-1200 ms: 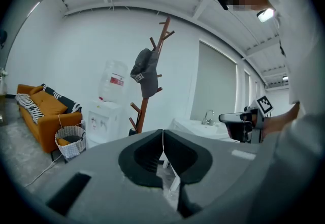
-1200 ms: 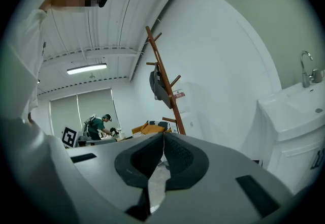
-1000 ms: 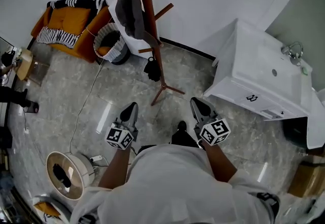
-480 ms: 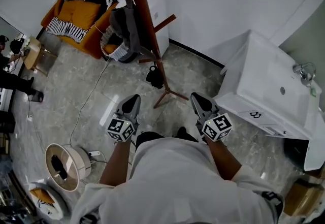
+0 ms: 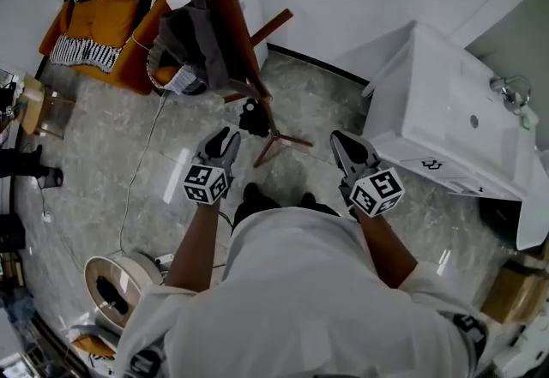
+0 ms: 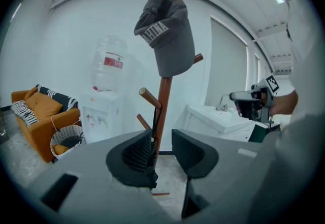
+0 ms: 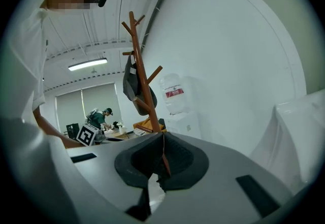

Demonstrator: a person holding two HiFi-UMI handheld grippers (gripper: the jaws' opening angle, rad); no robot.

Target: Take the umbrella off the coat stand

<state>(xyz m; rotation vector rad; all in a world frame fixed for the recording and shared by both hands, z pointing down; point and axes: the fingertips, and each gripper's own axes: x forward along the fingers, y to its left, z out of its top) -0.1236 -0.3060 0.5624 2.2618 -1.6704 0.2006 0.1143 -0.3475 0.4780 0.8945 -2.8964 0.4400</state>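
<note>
We point our opening, empty left tongs (image 5: 225,141) at the umbrella (image 5: 254,117) on the coat stand (image 5: 225,16); right tongs (image 5: 345,147) closed, idle.

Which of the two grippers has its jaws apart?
The left gripper: its jaws are opening, with nothing between them. The right gripper's jaws are pressed shut.

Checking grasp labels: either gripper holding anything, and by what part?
Nothing is held. The left gripper has its jaws opening on air, short of the coat stand; the right gripper is shut and empty.
</note>
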